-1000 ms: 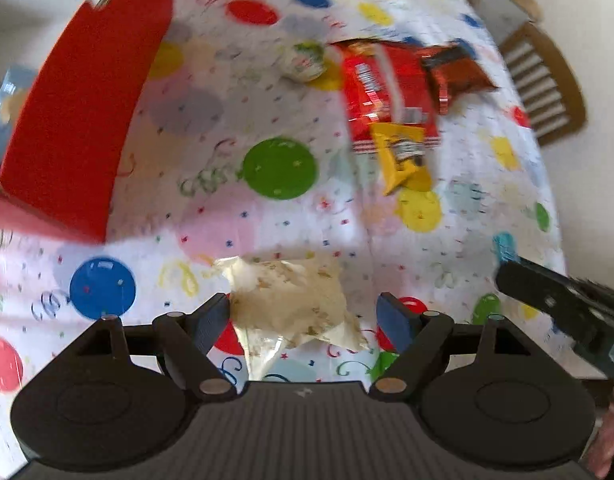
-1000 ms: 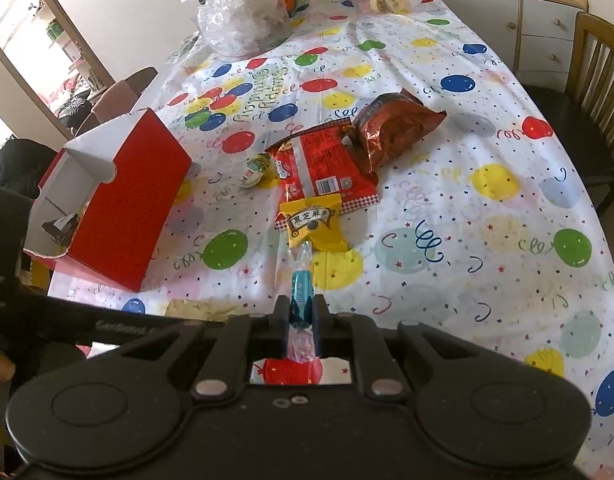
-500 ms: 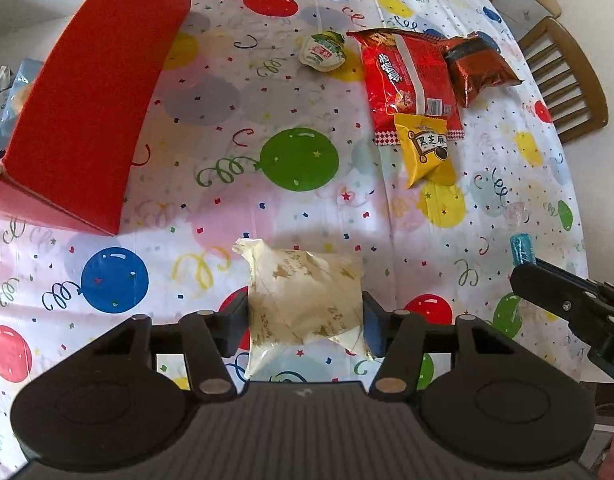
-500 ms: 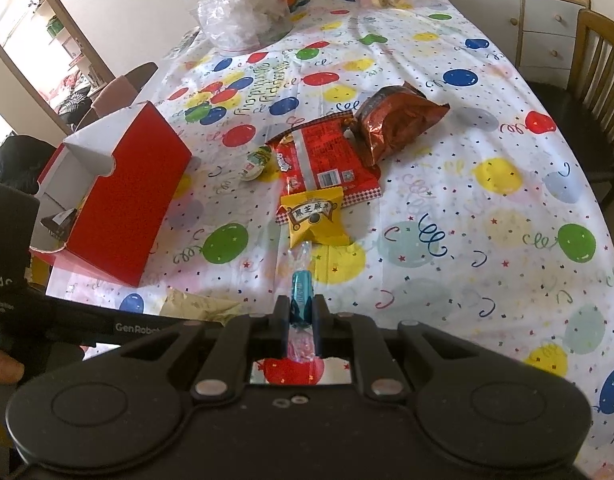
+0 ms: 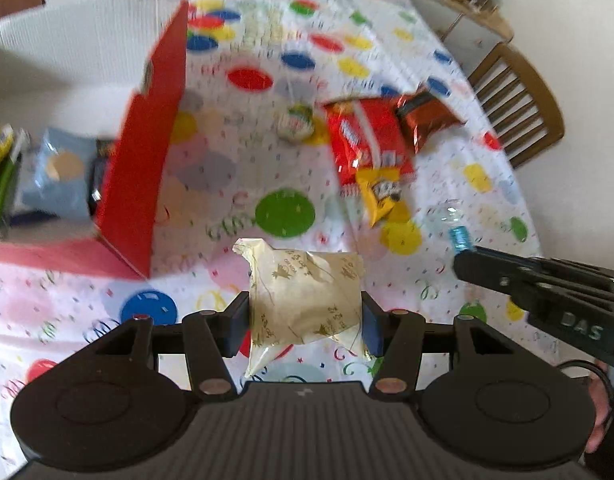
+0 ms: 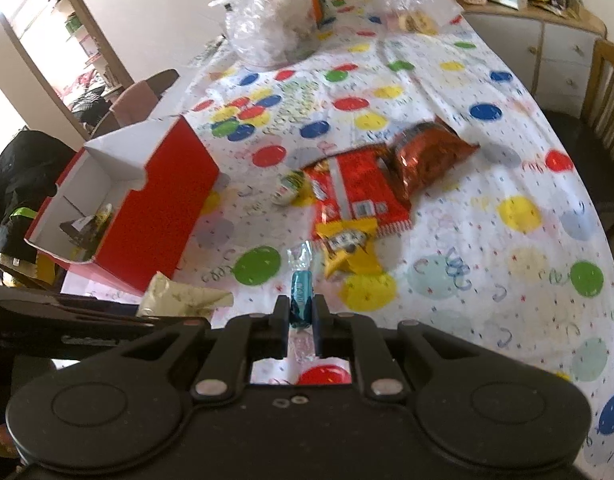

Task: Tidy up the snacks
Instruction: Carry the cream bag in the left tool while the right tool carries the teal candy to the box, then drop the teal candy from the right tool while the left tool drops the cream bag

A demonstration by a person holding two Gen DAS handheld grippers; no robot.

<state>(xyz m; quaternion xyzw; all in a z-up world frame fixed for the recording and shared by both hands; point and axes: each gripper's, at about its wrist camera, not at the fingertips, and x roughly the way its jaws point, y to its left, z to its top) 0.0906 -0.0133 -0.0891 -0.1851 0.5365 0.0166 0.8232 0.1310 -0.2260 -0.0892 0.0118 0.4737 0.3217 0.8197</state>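
Note:
My left gripper (image 5: 305,322) is shut on a cream snack packet with gold print (image 5: 305,300), held above the tablecloth; the same packet (image 6: 179,298) shows at the lower left of the right wrist view. My right gripper (image 6: 300,312) is shut on a blue wrapped candy (image 6: 301,292), also seen as the candy (image 5: 459,238) at the right of the left wrist view. The open red box (image 5: 147,152) stands at the left, white inside, with a few snacks in the box (image 6: 163,200). Ahead lie a red packet (image 6: 355,196), a yellow packet (image 6: 347,248), a brown foil bag (image 6: 427,158) and a small green-white cup (image 6: 289,188).
A balloon-print tablecloth (image 6: 487,272) covers the table. Clear plastic bags (image 6: 275,24) sit at the far end. A wooden chair (image 5: 519,112) stands at the right edge, a sideboard (image 6: 547,40) behind it. A hand (image 5: 599,412) holds the right gripper.
My left gripper closed on the cream packet and lifted it off the cloth, tilting toward the red box. My right gripper kept hold of the blue candy and rose slightly.

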